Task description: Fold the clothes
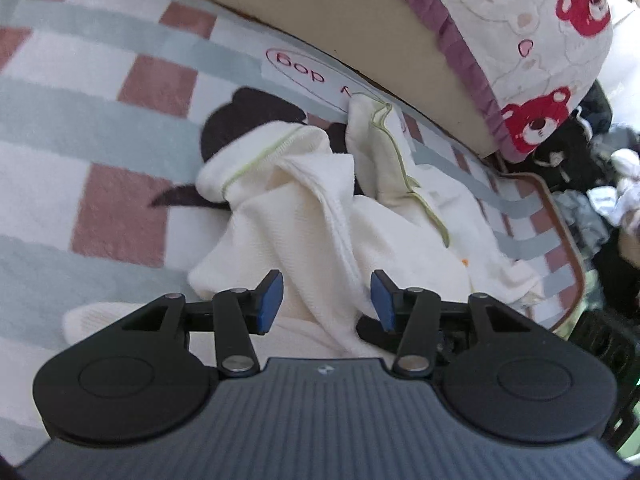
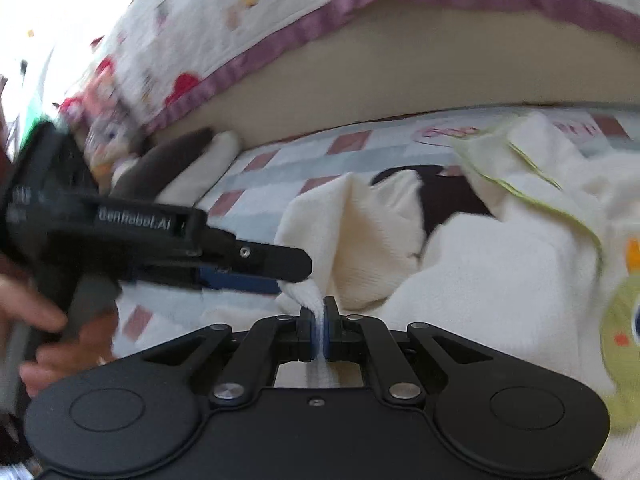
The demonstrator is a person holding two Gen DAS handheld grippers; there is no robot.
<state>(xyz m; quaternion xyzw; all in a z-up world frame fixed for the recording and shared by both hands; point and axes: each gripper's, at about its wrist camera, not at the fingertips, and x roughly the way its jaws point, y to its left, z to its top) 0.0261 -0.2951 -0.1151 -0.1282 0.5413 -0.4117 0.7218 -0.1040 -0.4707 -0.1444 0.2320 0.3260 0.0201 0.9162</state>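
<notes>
A cream baby garment with lime-green trim lies crumpled on a checked pink, grey and white blanket. My left gripper hovers open over it, and a raised fold of the cloth runs between its blue pads without being pinched. In the right wrist view, my right gripper is shut on a narrow fold of the same garment, with fabric squeezed between its pads. The left gripper comes in from the left there, its tips right beside that pinched fold. A green cartoon print shows on the garment's right side.
A beige mattress side rises behind the blanket, under a white sheet with red bears and purple trim. A heap of dark and pale clothes lies off the blanket's right edge. A plush toy rests by the mattress. A hand holds the left gripper's handle.
</notes>
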